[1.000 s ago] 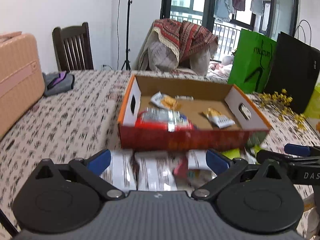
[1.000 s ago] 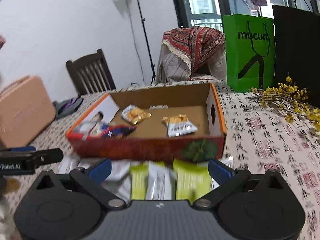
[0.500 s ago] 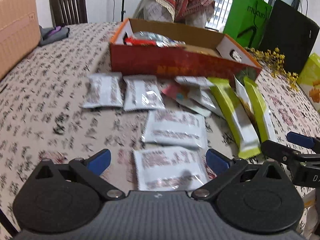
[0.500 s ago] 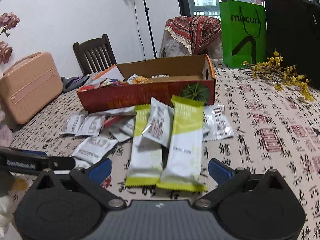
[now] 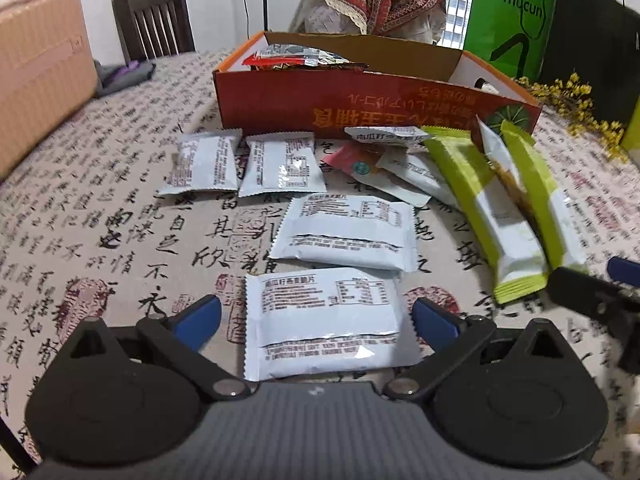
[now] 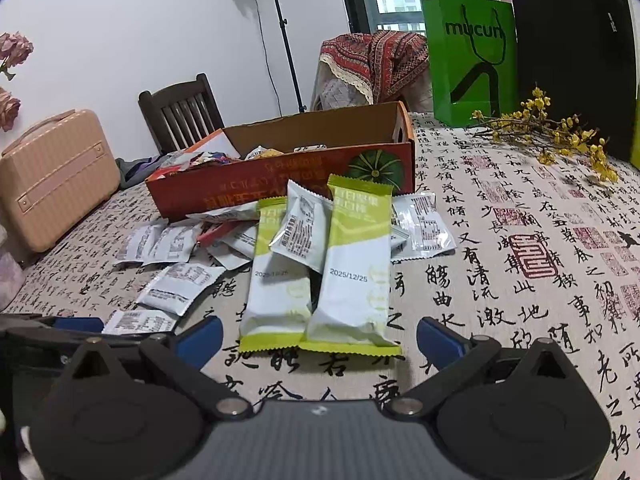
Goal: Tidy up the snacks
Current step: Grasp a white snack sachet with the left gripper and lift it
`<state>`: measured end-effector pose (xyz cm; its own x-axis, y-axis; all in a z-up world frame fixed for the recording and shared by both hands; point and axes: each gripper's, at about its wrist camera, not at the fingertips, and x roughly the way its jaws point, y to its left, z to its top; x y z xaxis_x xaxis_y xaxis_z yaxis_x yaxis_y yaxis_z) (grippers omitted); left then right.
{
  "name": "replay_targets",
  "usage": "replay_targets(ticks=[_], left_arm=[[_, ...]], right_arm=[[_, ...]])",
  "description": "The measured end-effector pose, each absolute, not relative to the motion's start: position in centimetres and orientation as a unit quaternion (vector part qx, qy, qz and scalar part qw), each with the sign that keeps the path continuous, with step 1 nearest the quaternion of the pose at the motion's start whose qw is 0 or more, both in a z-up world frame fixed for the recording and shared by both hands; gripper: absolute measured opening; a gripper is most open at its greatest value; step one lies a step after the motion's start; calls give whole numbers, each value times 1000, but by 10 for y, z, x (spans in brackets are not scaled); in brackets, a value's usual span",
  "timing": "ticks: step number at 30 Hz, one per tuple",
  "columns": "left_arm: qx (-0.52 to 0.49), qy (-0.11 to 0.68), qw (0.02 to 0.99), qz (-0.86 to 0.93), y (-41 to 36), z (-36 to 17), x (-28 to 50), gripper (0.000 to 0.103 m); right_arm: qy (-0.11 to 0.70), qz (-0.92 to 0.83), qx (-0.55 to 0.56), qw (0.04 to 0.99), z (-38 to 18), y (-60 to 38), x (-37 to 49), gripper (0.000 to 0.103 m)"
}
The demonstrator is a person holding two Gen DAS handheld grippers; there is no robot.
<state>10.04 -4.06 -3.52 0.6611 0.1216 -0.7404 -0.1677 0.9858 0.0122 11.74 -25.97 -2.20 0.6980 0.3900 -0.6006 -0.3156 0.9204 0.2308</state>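
The left gripper [image 5: 316, 316] has its blue-tipped jaws spread wide and holds nothing; a flat white foil snack packet with black print [image 5: 326, 324] lies on the table between the two tips, not pinched; a second white packet of the same kind [image 5: 346, 232] lies just beyond it at twelve o'clock; two smaller white packets [image 5: 202, 164] lie side by side at eleven o'clock, close to the box wall; a pink packet [image 5: 356, 166] sits at one o'clock, partly under other white wrappers.

The right gripper [image 6: 320, 338] is also released, jaws far apart and empty; two long bar wrappers, lime green at the ends and white in the middle [image 6: 352, 268], lie side by side straight ahead at twelve o'clock, their near ends just beyond the tips; a small white sachet [image 6: 302, 232] leans across them; another white packet [image 6: 424, 226] lies at one o'clock.

Beyond the loose snacks stands an open orange-red cardboard box with a green pumpkin printed on its front [image 6: 288, 180]; a few wrappers show inside it.

Everything rests on a cream tablecloth covered in black calligraphy [image 6: 520, 264]; yellow dried flowers [image 6: 560, 136] lie at two o'clock; a green paper bag [image 6: 468, 60] stands behind them; a peach hard case [image 6: 52, 176] sits at ten o'clock.
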Motion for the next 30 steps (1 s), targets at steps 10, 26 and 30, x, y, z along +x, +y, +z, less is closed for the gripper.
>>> replay_targets(ticks=[10, 26, 30], left_arm=[[-20, 387, 920, 60, -39, -36, 92, 93], [-40, 315, 948, 1, -12, -16, 56, 66], [-53, 298, 953, 14, 5, -11, 48, 66]], right_arm=[[332, 195, 58, 921, -26, -259, 114, 103], [305, 210, 47, 928, -19, -247, 107, 103], [303, 222, 35, 926, -15, -233, 108, 103]])
